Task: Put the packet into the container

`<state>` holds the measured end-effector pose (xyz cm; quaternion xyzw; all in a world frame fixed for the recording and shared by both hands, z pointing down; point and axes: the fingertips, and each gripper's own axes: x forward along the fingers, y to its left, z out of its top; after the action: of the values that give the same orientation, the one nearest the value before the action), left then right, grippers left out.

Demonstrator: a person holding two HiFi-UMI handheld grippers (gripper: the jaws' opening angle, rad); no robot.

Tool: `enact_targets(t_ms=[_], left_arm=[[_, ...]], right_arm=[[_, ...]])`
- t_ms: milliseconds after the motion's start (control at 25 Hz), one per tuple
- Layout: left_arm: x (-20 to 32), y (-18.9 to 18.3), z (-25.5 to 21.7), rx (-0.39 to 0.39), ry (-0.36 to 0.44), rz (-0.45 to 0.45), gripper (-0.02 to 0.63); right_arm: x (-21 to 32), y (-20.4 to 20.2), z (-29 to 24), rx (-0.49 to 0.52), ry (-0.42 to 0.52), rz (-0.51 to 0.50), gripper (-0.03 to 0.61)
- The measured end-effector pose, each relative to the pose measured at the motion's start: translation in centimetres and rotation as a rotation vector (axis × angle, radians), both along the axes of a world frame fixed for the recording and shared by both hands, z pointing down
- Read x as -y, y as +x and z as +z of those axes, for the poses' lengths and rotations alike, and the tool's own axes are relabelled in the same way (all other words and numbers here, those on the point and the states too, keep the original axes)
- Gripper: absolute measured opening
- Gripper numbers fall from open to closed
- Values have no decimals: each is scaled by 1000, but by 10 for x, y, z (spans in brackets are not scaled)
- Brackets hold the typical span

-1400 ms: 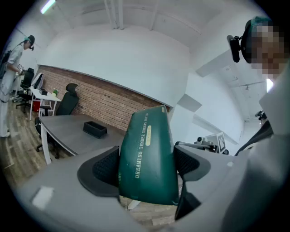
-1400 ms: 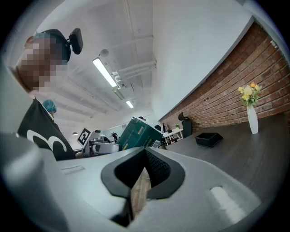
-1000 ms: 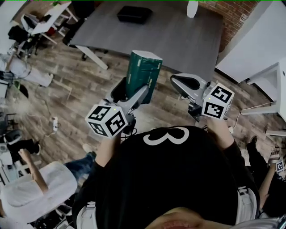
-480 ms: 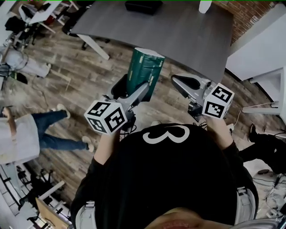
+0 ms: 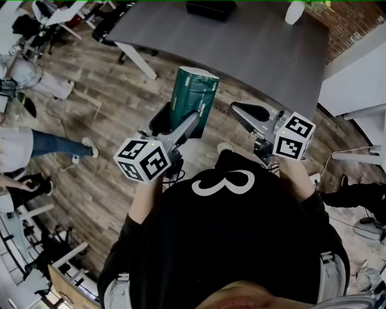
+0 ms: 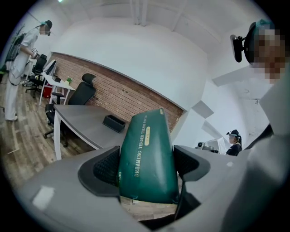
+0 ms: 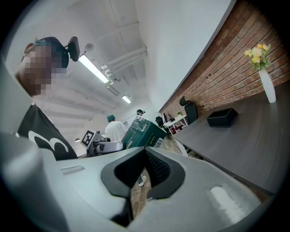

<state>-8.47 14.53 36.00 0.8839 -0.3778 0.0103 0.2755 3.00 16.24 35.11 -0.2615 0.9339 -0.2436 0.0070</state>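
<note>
My left gripper (image 5: pixel 179 122) is shut on a tall dark green packet (image 5: pixel 192 98), which it holds upright above the wooden floor. In the left gripper view the packet (image 6: pixel 147 156) fills the gap between both jaws, with white print down its side. A black open container (image 5: pixel 210 8) sits far off on the grey table (image 5: pixel 259 48); it also shows as the container (image 6: pixel 113 123) past the packet. My right gripper (image 5: pixel 251 113) hangs to the right of the packet, jaws together and holding nothing. From the right gripper view (image 7: pixel 145 168) the packet (image 7: pixel 142 132) shows at the left and the container (image 7: pixel 222 118) on the table.
A white vase (image 7: pixel 268 86) with flowers stands on the table by the brick wall (image 7: pixel 235 68). A black office chair (image 6: pixel 83 94) sits at the table's far end. People stand at the left on the wooden floor (image 5: pixel 90 151). White desks (image 5: pixel 362 84) lie to the right.
The grey table and container have shifted in the head view as the person moves over the floor. A bystander at the left has shifted. Both grippers keep their pose; the packet stays held.
</note>
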Motion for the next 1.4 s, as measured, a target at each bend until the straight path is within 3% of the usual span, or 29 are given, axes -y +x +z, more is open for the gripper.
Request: enact_targets(t_ms=[400,800,960,1240,1400], left_arm=[[86,-32,8,4,-20,-56,391],[224,-15,-10,52,8,-30,390],[267,0,-24,99,72,8,388],[304,23,-20,122,89,98,387],[331,32,-15,197,136,157,385]], right_arm=[[98,-26,0,11,9,-41,2],[240,-9,-12,46,10,-7,2],[283,1,-19,54,22,11,2],[311,26,-11,51,9,87,2],[328,39,-6,49,0,160,2]])
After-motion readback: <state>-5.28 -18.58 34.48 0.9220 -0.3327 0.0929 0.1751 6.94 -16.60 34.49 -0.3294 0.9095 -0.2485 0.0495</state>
